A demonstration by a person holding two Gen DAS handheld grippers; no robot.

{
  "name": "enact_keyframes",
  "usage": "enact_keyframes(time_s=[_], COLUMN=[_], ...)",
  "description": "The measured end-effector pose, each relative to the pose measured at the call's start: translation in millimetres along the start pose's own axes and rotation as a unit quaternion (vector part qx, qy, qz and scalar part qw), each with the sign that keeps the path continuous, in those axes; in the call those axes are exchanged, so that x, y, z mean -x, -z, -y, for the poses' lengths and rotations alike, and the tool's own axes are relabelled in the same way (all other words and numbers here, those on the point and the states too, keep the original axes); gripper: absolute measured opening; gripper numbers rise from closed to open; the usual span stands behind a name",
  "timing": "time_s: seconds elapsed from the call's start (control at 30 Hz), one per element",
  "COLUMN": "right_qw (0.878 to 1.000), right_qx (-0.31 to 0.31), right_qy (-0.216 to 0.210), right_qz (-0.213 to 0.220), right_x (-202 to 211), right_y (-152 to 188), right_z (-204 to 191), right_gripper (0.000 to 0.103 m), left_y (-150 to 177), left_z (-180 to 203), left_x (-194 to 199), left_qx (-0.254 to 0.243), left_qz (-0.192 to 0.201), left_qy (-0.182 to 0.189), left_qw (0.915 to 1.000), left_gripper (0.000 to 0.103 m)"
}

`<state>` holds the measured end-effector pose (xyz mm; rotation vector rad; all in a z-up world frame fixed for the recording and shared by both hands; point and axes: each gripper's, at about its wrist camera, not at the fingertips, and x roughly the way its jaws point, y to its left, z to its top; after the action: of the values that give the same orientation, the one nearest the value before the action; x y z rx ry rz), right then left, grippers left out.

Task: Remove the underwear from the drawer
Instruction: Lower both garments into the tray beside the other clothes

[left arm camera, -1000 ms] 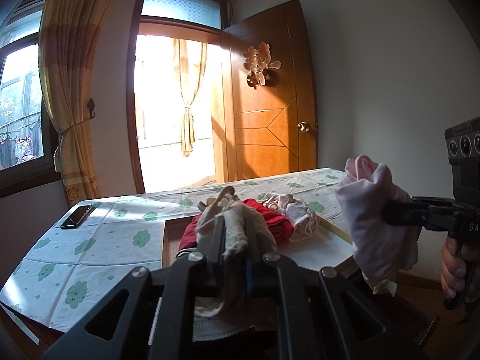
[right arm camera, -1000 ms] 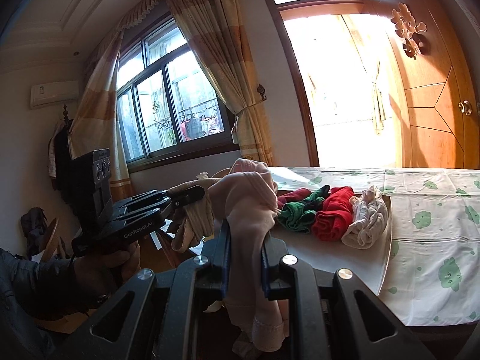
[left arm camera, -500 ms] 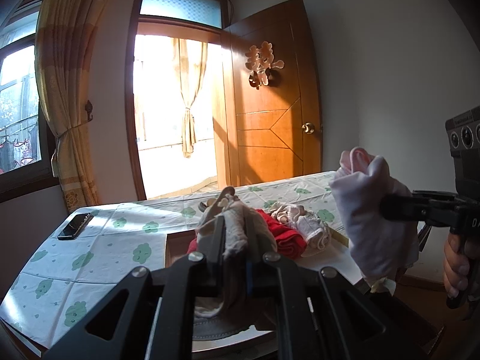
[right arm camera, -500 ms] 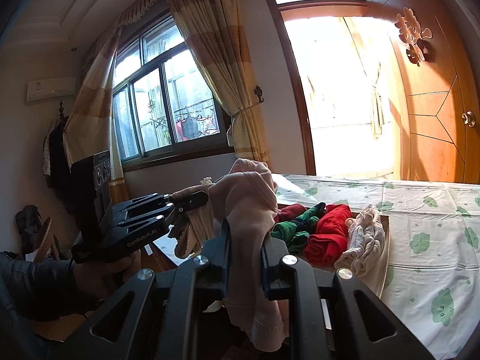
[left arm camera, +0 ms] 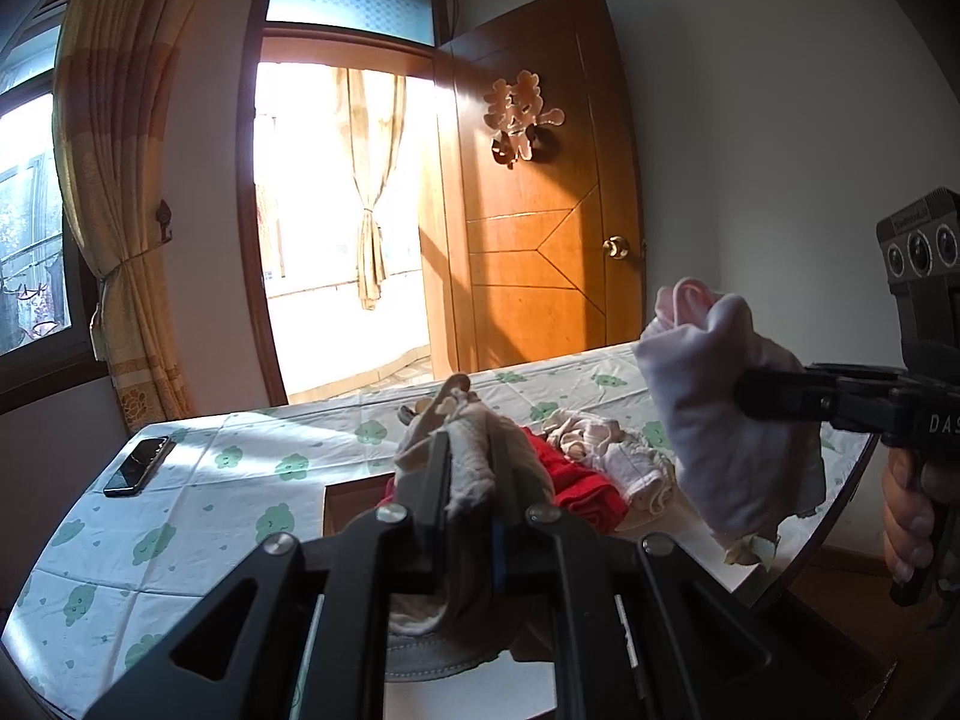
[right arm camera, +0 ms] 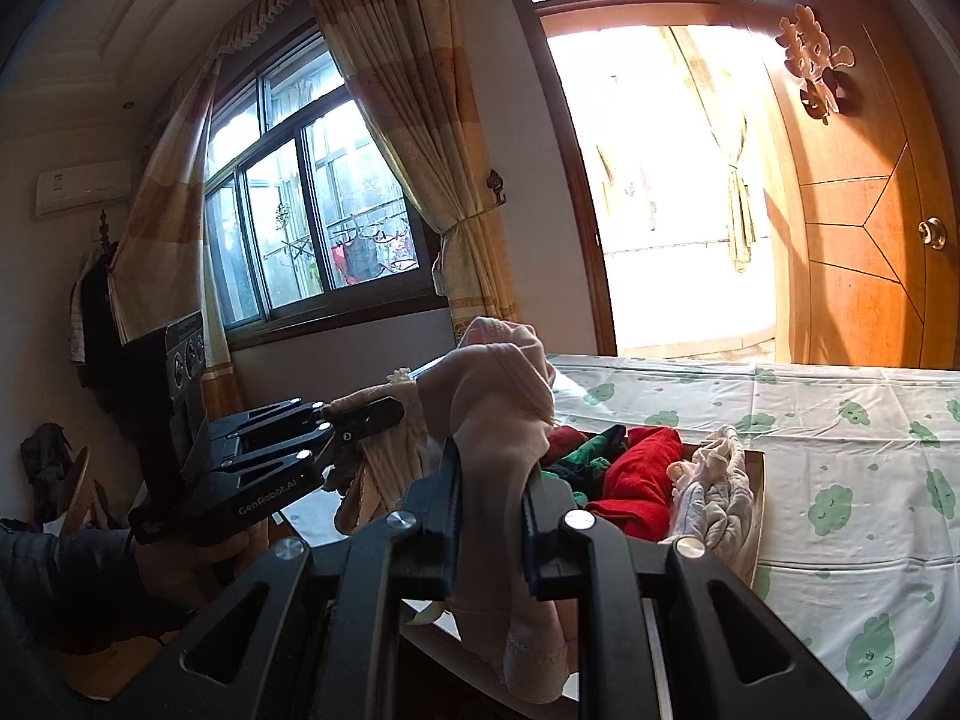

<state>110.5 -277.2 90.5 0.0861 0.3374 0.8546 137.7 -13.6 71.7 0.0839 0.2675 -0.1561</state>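
Both grippers hold underwear clear of the drawer, likely so the pieces lift free without dragging the pile: left gripper is clamped on a beige piece, right gripper is clamped on a pale pink piece, both dangling below the jaws. Red underwear, green underwear and a white bundle remain in the drawer on the flower-print cloth. Hands are side by side, pointing slightly down over the drawer's near edge, fingers wrapped on the handles.
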Motion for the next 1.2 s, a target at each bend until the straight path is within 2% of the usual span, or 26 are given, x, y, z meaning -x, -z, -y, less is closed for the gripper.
enact_keyframes(time_s=[0.43,0.83,1.2], right_qw=[1.000,0.999,0.998], right_qx=[-0.007,-0.032,-0.036], right_qy=[0.013,0.025,0.033], right_qz=[-0.009,-0.022,-0.032], right_x=[-21,-41,-58], right_y=[-18,-33,-44], right_z=[20,49,61], right_gripper=[0.018,0.018,0.018], left_y=[-16,-22,-26], left_z=[-6,-17,-13], left_x=[-29,-67,-86], left_qx=[0.003,0.026,0.017], left_qz=[-0.017,-0.050,-0.066], left_qy=[0.007,0.018,0.016], left_qw=[0.9998,0.9982,0.9976], left_gripper=[0.007,0.007,0.007])
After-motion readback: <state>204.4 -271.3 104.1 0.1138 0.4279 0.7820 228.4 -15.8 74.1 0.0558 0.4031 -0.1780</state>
